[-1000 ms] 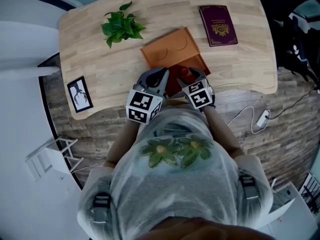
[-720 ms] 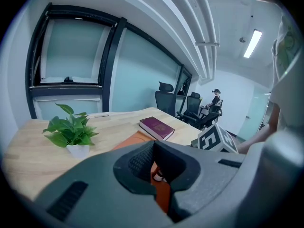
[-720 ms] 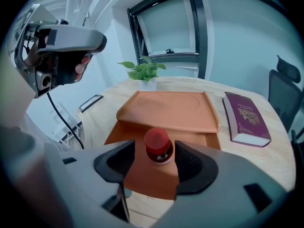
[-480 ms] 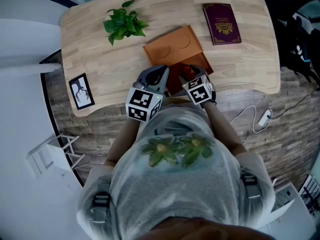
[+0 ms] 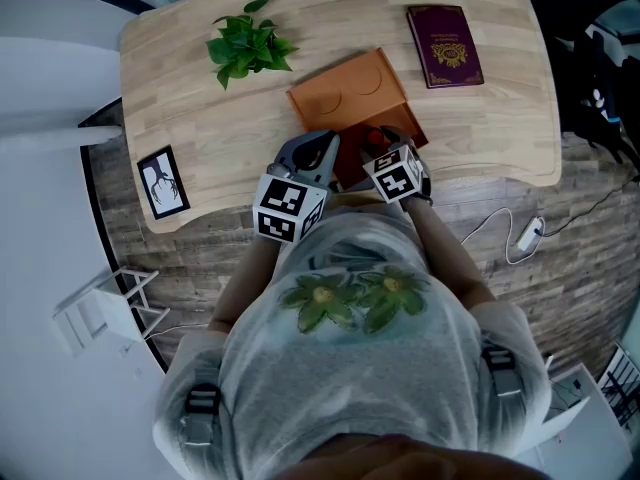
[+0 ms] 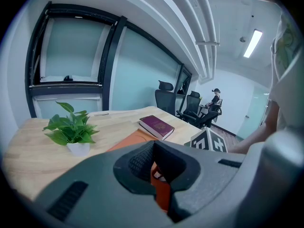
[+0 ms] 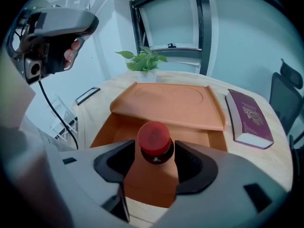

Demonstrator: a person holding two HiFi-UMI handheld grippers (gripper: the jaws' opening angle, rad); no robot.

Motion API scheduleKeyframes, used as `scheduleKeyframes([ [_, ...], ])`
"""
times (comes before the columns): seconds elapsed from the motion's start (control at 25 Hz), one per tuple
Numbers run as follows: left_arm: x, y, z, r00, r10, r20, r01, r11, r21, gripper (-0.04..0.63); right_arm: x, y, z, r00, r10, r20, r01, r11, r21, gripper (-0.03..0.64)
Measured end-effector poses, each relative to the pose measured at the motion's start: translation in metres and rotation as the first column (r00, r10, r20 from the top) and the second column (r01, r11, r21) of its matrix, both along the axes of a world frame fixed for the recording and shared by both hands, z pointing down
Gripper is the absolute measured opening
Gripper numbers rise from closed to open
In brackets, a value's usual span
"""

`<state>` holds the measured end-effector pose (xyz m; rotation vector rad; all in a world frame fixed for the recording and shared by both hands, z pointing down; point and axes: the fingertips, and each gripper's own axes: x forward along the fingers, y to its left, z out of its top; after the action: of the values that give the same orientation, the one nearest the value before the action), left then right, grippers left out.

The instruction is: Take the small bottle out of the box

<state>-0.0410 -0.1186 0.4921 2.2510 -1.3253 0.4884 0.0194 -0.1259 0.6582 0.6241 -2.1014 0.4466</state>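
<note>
Right gripper view. Looks along the right claw (image 7: 154,147), narrowed onto the neck of the small bottle (image 7: 154,137), one dark pad tight against each side just under the red cap. Shows the bottle upright at the near end of an orange box (image 7: 111,127), inside the open part. The lid (image 7: 168,101) lies across the box's far part. The bottle's body is hidden below the claw. Beyond, on the pale wooden bench (image 7: 218,86), a burgundy book (image 7: 248,118) to the right of the box and a potted plant (image 7: 142,61) at the far edge.

Left gripper view. Finds the left claw (image 6: 153,143) closed, tips touching, nothing gripped. Only a strip of the box's orange seen through the gap behind the tips, no bottle between them. Plant and book farther off on the bench.

Head view. Looks steeply down on both claws at the box's near end, close to the bench's front edge. Red cap just visible at the tips of the right claw. Left claw just beside the box's left wall, off the bottle. A framed picture (image 5: 162,183) well apart, at the bench's left corner.
</note>
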Motion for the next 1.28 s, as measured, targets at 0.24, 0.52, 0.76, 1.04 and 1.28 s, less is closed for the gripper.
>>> scheduleKeyframes([
  [0.24,-0.003,0.0,0.001,1.0,-0.001,-0.004,0.001,1.0,-0.003,0.006,0.0,-0.003,0.005,0.999,0.012,-0.032,-0.012,1.0,0.012,0.235],
  [0.52,-0.002,0.0,0.001,1.0,0.003,-0.006,-0.003,1.0,-0.003,0.006,0.001,-0.004,0.012,0.998,0.009,-0.054,-0.008,1.0,0.009,0.235],
  [0.76,-0.002,0.0,0.001,1.0,0.0,-0.008,0.0,1.0,-0.002,0.006,0.002,-0.006,0.013,0.998,0.011,-0.065,-0.01,1.0,0.013,0.224],
  [1.04,-0.002,-0.002,0.001,1.0,-0.006,-0.009,0.006,1.0,-0.002,0.006,0.002,-0.004,0.013,0.998,0.003,-0.061,-0.003,1.0,0.005,0.221],
  [1.28,0.002,-0.005,0.0,1.0,0.002,-0.012,-0.002,1.0,0.005,0.006,0.001,-0.003,0.012,0.998,-0.015,-0.058,0.015,1.0,0.007,0.221],
])
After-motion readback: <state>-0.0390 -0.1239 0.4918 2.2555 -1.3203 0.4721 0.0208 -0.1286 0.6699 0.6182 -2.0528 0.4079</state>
